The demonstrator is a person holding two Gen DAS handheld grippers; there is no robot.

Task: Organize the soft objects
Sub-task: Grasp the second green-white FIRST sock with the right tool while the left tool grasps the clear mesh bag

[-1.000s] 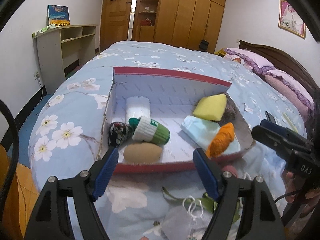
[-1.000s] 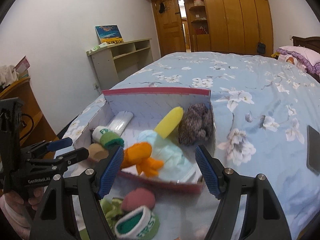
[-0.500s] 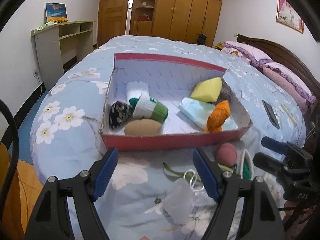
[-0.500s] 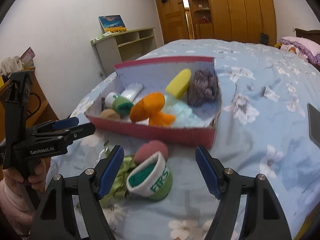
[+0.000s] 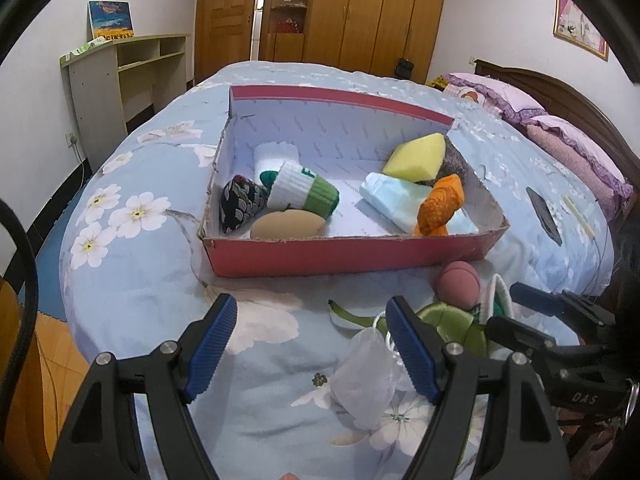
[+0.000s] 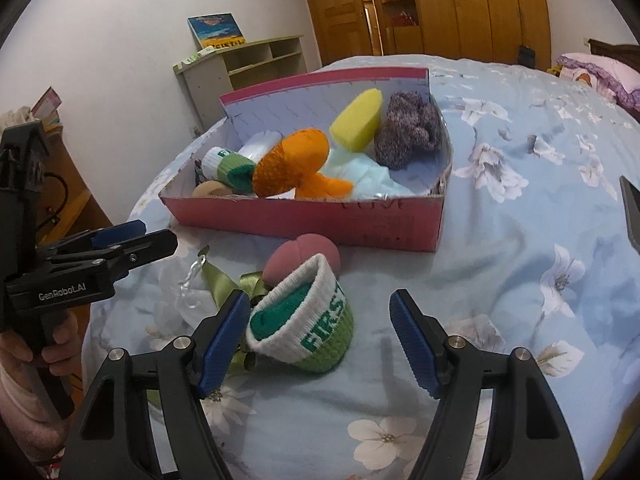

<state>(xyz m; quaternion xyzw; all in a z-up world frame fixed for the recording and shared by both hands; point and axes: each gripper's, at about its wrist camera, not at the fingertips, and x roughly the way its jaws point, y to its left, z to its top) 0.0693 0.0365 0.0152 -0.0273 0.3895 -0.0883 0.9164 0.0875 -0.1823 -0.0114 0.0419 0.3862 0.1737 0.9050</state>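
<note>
Both tongs are being drawn back from the red box (image 5: pixel 352 254). Right tongs (image 6: pixel 320 338) are being held wide around the green-white sock (image 6: pixel 306 322) on the bed (image 6: pixel 520 264). Left tongs (image 5: pixel 310 350) are also wide, empty. Green ribbon (image 5: pixel 448 320) is being partly hidden behind a blue finger (image 5: pixel 412 354); the pink ball (image 6: pixel 302 256) is lying just behind the sock.

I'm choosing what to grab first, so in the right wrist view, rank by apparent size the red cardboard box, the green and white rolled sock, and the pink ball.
1. Red cardboard box
2. Green and white rolled sock, enlarged by nearness to the camera
3. Pink ball, partly hidden behind the sock
</note>
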